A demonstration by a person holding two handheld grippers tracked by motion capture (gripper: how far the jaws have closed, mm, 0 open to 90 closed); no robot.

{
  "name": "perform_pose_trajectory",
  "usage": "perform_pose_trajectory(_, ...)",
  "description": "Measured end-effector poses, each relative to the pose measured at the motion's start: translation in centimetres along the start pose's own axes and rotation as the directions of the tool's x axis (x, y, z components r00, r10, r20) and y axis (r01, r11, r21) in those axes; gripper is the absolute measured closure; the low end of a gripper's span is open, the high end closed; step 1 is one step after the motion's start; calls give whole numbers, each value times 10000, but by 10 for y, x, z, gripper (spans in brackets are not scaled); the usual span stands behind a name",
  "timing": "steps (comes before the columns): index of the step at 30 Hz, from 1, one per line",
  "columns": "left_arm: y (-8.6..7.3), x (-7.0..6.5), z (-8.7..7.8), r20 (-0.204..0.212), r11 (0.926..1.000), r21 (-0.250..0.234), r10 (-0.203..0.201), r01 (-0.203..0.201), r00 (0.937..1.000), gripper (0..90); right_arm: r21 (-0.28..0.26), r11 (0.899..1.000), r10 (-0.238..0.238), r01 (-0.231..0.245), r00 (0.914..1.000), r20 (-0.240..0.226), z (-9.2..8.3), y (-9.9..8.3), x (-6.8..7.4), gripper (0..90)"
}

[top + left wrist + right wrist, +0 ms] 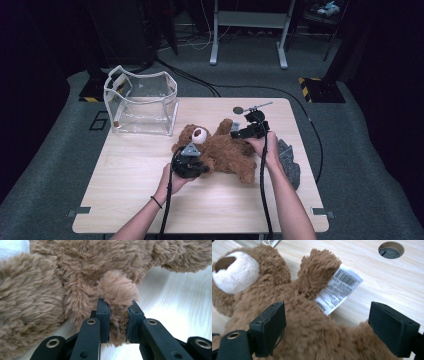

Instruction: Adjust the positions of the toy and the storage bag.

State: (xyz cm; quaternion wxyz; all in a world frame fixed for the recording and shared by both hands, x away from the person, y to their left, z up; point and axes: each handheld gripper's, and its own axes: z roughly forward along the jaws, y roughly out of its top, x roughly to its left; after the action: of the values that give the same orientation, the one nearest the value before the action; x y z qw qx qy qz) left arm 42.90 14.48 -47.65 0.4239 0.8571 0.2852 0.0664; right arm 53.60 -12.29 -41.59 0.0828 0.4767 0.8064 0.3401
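Bear [220,147]: brown plush, white muzzle, lying at table centre. Left gripper [118,320] pinches one paw; right gripper [327,327] gapes wide above the belly. Right gripper view adds a barcode tag [339,287] at 1 o'clock.

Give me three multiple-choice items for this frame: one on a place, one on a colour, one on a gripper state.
1. Where does the clear bag stand?
A. the table's far left corner
B. the table's near right corner
C. on the teddy bear

2. What colour is the teddy bear's muzzle?
A. black
B. white
C. green

3. How is the left hand-held gripper?
A. wide open above the table
B. shut on a paw of the bear
C. shut on the paper tag

Key: 1 A, the high view shows it at the far left; 2 B, white around a brown nose; 3 B, its pads press a furry paw.
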Motion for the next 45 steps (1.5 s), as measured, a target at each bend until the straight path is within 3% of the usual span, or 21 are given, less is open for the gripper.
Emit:
perform_pose_trajectory(5,-1,0,-1,49,10000,14,-43,42,10000,766,164,9999,50,-53,9999,131,7,8,-1,146)
perform_pose_trajectory(9,-3,1,-1,92,10000,20,-57,57,9999,765,349,9987,364,-377,9987,357,10,6,-12,148)
perform_pose_trajectory(11,-3,1,-1,111,10000,44,-41,41,9999,765,487,9960,733,-755,9963,449,11,2,-17,145)
perform_pose_trajectory(16,-3,1,-1,64,10000,-6,-94,94,9999,764,206,9968,740,-767,9911,1109,-6,-4,-26,142)
perform_pose_trajectory(18,-2,1,0,64,10000,6,-64,64,10000,764,270,9937,1039,-1084,9857,1329,-11,-8,-35,127)
perform_pose_trajectory(22,-2,0,1,44,9999,13,-121,121,9999,764,561,9794,1876,-1941,9767,1042,-7,-21,-50,90)
perform_pose_trajectory(25,-2,0,2,36,9999,69,-111,111,9999,764,788,9691,2275,-2339,9703,826,2,-29,-54,124)
perform_pose_trajectory(27,-2,0,2,28,9999,81,-135,135,9999,764,778,9674,2369,-2410,9698,587,7,-32,-57,183)
perform_pose_trajectory(30,-3,2,1,-20,9998,73,-205,205,9998,765,922,9632,2503,-2525,9675,355,14,-37,-55,393)
perform_pose_trajectory(31,-3,2,1,-29,9997,68,-218,218,9998,765,874,9661,2418,-2429,9700,240,16,-39,-55,471)
perform_pose_trajectory(33,-4,2,2,-22,9995,83,-311,311,9995,765,817,9625,2592,-2586,9658,26,18,-42,-56,558)
perform_pose_trajectory(34,-4,2,2,-31,9996,84,-265,265,9996,765,767,9663,2470,-2456,9690,-92,18,-44,-57,570)
perform_pose_trajectory(36,-5,2,2,-37,9996,108,-259,259,9997,766,780,9659,2482,-2468,9687,-95,18,-45,-57,564)
perform_pose_trajectory(38,-5,1,3,-29,9993,155,-335,335,9994,765,765,9610,2658,-2658,9640,94,16,-44,-59,446)
perform_pose_trajectory(39,-5,1,4,-27,9994,213,-270,271,9996,765,855,9508,2976,-2977,9546,135,15,-44,-60,356)
perform_pose_trajectory(40,-5,1,4,6,9991,272,-315,315,9995,765,967,9446,3122,-3136,9495,299,15,-44,-61,305)
perform_pose_trajectory(41,-6,1,5,-47,9992,275,-283,284,9996,765,1024,9440,3136,-3137,9494,177,17,-46,-64,288)
perform_pose_trajectory(42,-7,1,5,-28,9992,261,-300,301,9995,765,1124,9359,3343,-3338,9424,147,17,-48,-63,279)
perform_pose_trajectory(45,-7,1,6,-25,9989,258,-382,383,9993,765,1131,9344,3417,-3377,9396,-177,20,-53,-62,379)
